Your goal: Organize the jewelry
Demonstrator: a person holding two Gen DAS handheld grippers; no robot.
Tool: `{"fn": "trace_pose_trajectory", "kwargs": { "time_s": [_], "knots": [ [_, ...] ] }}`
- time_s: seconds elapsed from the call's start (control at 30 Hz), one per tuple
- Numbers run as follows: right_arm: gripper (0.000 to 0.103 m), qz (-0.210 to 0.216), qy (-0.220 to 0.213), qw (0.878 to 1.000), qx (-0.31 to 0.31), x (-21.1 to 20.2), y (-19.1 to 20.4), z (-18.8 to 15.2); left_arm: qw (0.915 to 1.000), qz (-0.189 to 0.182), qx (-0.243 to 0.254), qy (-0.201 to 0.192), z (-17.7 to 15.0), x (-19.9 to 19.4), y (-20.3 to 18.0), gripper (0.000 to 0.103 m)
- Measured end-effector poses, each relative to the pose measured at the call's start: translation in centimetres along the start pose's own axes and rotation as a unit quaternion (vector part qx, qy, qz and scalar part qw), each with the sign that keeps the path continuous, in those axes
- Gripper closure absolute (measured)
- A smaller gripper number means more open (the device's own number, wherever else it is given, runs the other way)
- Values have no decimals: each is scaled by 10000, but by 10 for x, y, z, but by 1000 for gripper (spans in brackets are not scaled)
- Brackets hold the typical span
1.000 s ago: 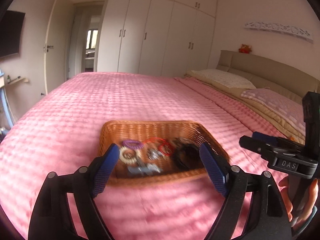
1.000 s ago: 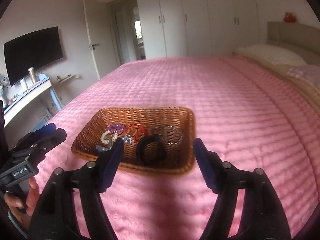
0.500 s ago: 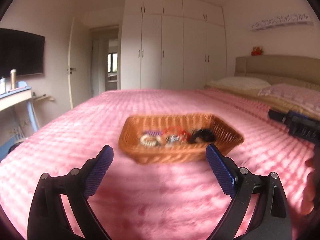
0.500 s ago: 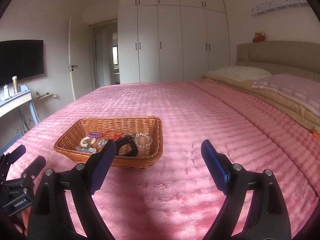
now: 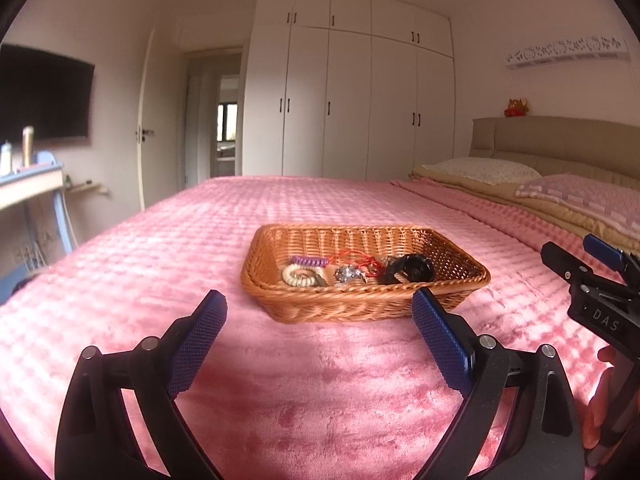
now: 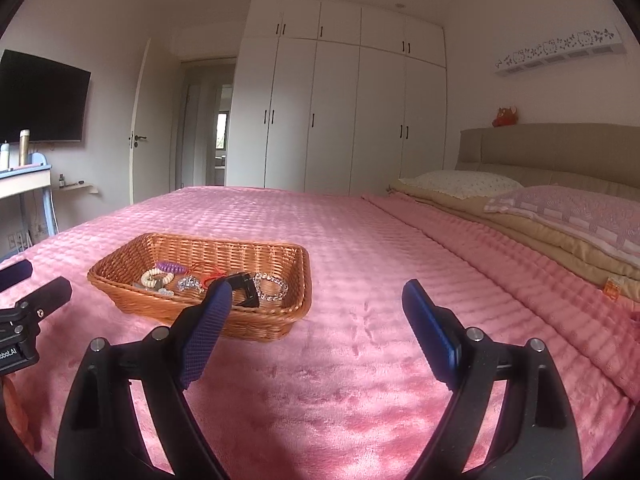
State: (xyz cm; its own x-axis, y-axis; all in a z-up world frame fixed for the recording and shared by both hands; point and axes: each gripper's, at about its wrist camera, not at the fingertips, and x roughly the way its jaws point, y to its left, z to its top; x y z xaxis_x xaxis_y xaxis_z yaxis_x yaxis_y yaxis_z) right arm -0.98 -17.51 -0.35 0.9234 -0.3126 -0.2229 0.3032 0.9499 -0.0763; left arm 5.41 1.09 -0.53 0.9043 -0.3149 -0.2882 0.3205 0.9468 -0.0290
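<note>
Jewelry gathered, both tongs idle

Jewelry (image 5: 356,270) lies loose in the wicker basket (image 5: 360,304), mid-bed on the pink bedspread (image 6: 360,360). Left tongs (image 5: 320,316) and right tongs (image 6: 316,300) hover spread wide and empty, short of the basket, presumably choosing a piece.

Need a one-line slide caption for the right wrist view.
Open right gripper over pink bedspread, wicker basket of bracelets and hair ties ahead-left.
</note>
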Motion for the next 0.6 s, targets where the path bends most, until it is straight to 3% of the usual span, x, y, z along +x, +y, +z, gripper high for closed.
{"fn": "trace_pose_trajectory", "kwargs": {
  "time_s": [0.3, 0.6],
  "knots": [
    [20, 58, 97, 9999, -2, 3, 0, -1, 9991, 345, 175, -184, 3, -8, -8, 11],
    [20, 97, 221, 9996, 119, 8, -4, -3, 9986, 391, 266, -237, 3, -11, -13, 10]
  ]
}}
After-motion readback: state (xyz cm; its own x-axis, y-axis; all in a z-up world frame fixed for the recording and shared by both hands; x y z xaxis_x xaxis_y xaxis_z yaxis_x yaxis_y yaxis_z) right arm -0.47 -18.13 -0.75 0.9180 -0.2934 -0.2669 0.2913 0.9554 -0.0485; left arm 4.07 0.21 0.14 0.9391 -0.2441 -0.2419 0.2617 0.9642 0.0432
